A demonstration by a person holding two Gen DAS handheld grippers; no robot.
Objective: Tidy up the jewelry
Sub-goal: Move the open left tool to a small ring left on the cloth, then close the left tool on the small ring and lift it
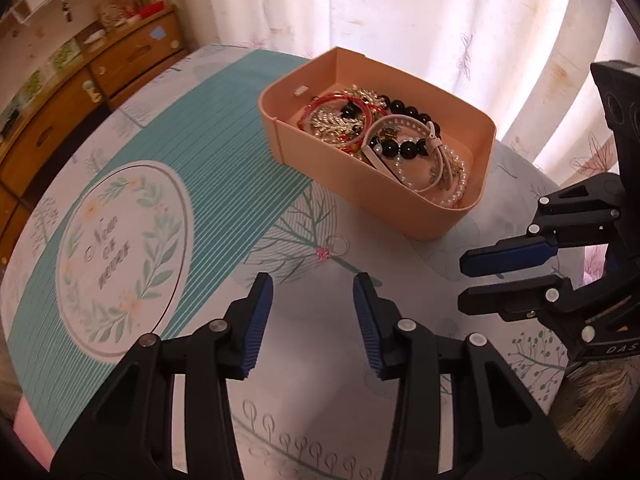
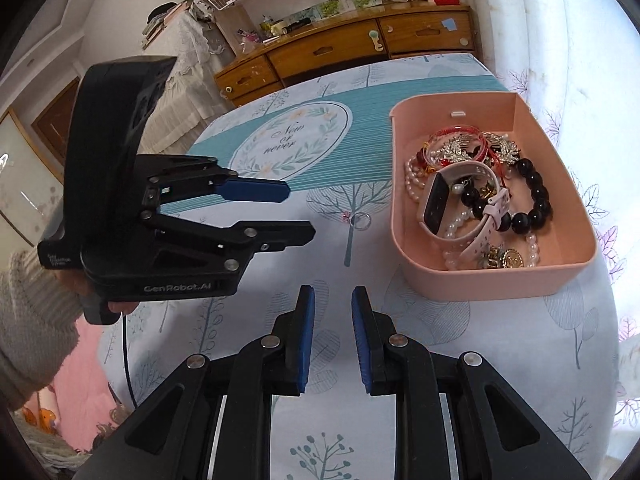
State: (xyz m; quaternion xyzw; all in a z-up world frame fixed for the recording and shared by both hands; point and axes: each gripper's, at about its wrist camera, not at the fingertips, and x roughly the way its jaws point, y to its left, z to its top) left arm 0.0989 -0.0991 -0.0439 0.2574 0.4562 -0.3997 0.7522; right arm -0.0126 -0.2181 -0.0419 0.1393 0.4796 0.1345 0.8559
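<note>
**My two black tools, blue at the tips**

My left gripper [image 1: 313, 286] fills the lower middle of its own view: matte black linkages joined by round silver screws, with ribbed blue pads on my fingers [image 1: 260, 320]. My right gripper [image 2: 333, 300] is built the same, and its blue pads are ribbed too. At centre left of the right view, the left tool's black body bears pale "GenRobot.AI" lettering. My left hand [image 2: 120, 306] shows bare skin beneath it, and a grey ribbed knit sleeve [image 2: 28, 320] covers the wrist at the frame's left edge.
</note>
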